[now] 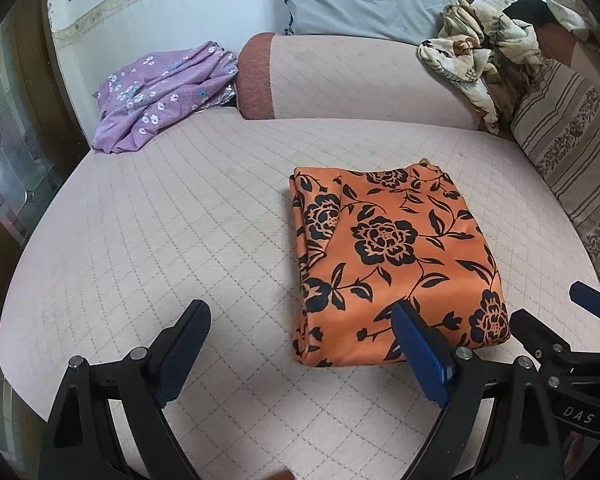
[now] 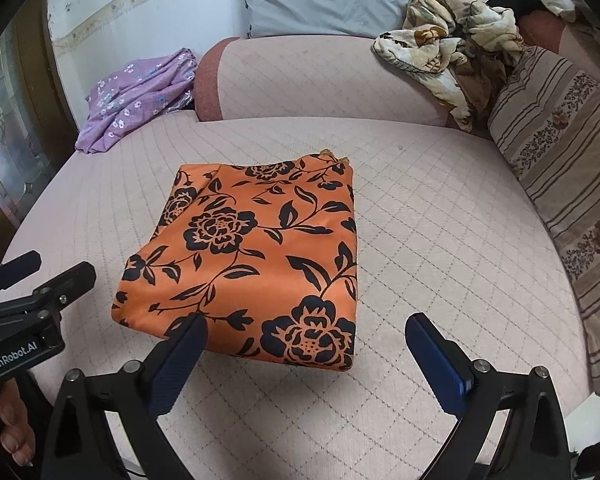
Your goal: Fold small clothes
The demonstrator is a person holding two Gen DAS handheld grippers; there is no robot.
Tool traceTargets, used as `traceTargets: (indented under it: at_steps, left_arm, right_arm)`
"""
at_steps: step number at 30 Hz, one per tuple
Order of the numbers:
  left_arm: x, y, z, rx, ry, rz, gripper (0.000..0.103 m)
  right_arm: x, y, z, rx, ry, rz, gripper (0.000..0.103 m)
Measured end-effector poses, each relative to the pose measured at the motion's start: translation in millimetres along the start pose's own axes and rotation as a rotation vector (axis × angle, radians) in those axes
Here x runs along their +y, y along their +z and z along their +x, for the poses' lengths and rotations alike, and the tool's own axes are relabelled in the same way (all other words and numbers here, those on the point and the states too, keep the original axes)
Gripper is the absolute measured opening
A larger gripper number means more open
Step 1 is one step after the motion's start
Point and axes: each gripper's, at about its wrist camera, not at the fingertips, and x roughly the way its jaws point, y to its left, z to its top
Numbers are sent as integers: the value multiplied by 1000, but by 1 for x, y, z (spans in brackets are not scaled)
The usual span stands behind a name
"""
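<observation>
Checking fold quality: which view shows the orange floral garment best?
The right wrist view: the orange floral garment lies nearly whole, central. In the left wrist view a left gripper finger covers its near edge.

Both wrist cameras look forward and steeply down along their own fingers, low and close over the quilted sofa seat (image 1: pixel 180 208). They sit side by side and share the orange floral cloth (image 1: pixel 396 260), the sofa back and probably all the far clutter.

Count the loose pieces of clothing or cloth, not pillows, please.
3: folded orange black-flowered cloth mid-cushion; crumpled purple flowered cloth far left; crumpled beige brown-leaf cloth on the backrest, right. More may be hidden.
</observation>
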Motion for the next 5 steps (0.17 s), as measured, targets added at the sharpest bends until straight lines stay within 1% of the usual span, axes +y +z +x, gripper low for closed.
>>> traceTargets:
  at_steps: [2, 5]
  left_arm:
    - [-1, 2, 0, -20, -2, 8, 92]
    - [-5, 6, -1, -59, 21, 28, 92]
  right_arm:
    - [1, 2, 3, 3, 0, -2, 100]
    - [2, 5, 8, 10, 0, -3, 100]
